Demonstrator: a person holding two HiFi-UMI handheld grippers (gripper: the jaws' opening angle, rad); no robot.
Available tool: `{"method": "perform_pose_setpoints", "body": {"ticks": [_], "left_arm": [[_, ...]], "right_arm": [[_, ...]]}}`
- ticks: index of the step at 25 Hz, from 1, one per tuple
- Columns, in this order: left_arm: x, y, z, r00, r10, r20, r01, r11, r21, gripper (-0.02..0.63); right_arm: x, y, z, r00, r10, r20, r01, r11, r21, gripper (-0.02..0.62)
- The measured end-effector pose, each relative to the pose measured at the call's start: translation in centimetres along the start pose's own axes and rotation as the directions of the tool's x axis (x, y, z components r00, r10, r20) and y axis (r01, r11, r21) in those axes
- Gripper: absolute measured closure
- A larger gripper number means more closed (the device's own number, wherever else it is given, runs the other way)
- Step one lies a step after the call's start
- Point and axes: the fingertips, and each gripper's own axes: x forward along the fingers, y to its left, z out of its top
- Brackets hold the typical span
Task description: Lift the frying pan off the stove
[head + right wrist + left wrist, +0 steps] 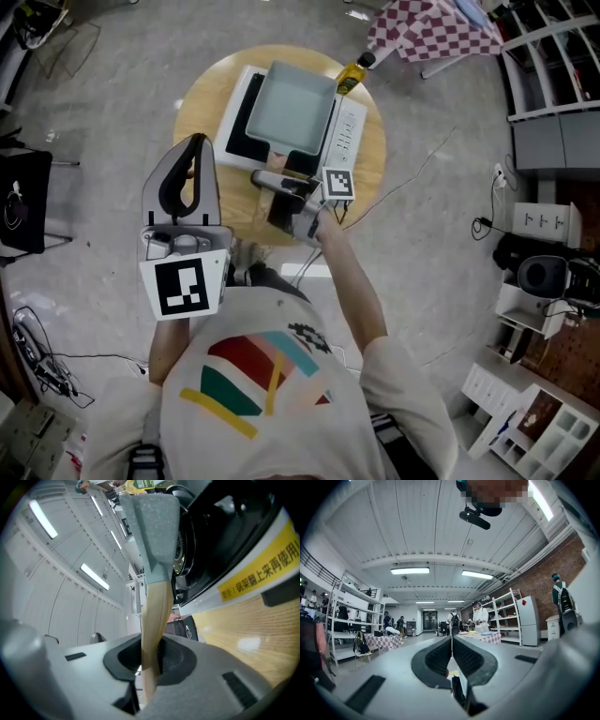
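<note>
Frying pan [292, 105]: sitting flat on the stove [347, 131], with its wooden handle [154, 616] poking off the stove's near edge toward you.
Right gripper [151, 660]: you've got it clamped on that handle, near-level, so the pan should rise without tipping.
Left gripper [451, 656]: jaws together and empty, parked well back from the stove, clear of the lift.
Next: straight up, I'd say.

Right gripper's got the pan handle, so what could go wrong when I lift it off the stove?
1. The right gripper pinches only the thin wooden handle, far from the body of the frying pan, so the pan may sag or twist in the grip on lifting.
2. The yellow bottle stands close beside the pan's far corner; a sideways swing might knock it over.
</note>
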Motion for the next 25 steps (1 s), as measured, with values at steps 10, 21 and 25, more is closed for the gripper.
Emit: {"method": "perform_pose_setpoints", "body": {"ticks": [10, 21, 25], "left_arm": [[-0.3, 0.5, -0.7, 1.0, 0.015, -0.015, -0.015, 1.0, -0.022, 0.598], [-0.6, 0.9, 0.1, 1.0, 0.01, 0.003, -0.01, 0.999, -0.036, 0.598], [-0.8, 1.1, 0.1, 1.0, 0.006, 0.01, -0.006, 0.999, -0.044, 0.598]], "right_arm": [[0.0, 0.0, 0.0, 0.998, -0.056, -0.019, 0.056, 0.997, -0.044, 0.557], [-0.6, 1.0, 0.6, 0.993, -0.115, -0.002, 0.115, 0.989, -0.09, 0.549], [-0.7, 1.9, 0.4, 0.99, -0.141, -0.009, 0.139, 0.981, -0.132, 0.546]]}}
